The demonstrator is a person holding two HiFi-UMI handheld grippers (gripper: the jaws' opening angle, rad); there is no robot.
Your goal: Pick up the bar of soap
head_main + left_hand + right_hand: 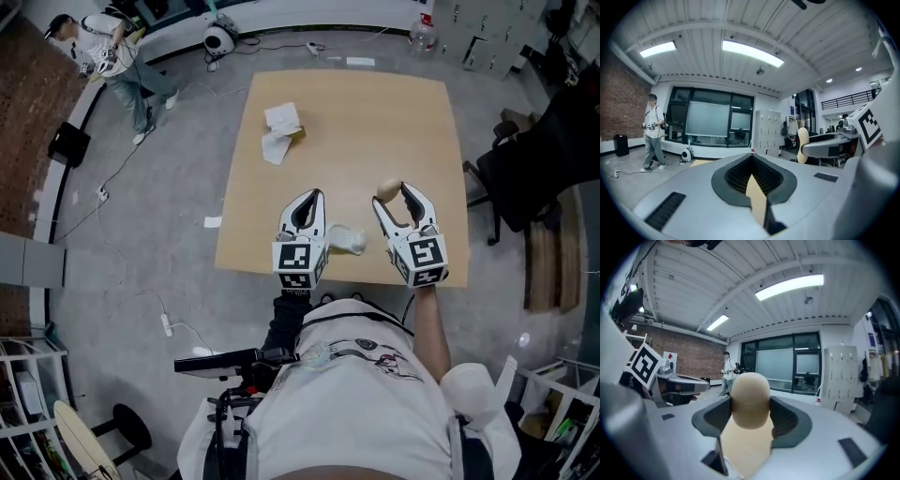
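Note:
The bar of soap (387, 190) is a beige oval, held up off the wooden table (375, 122) near its front edge. My right gripper (393, 194) is shut on it; in the right gripper view the soap (750, 399) fills the space between the jaws. The left gripper view catches the soap (802, 145) at the right, in the other gripper's jaws. My left gripper (313, 195) hovers beside it to the left, shut and empty, its jaw tips meeting (751, 157). A crumpled white wrapper (346, 240) lies on the table between the two grippers.
A torn white box with paper (281, 127) lies on the table's far left part. A dark office chair (525, 173) stands right of the table. A person (111, 54) stands at the far left by a brick wall. Cables (112, 248) trail over the floor.

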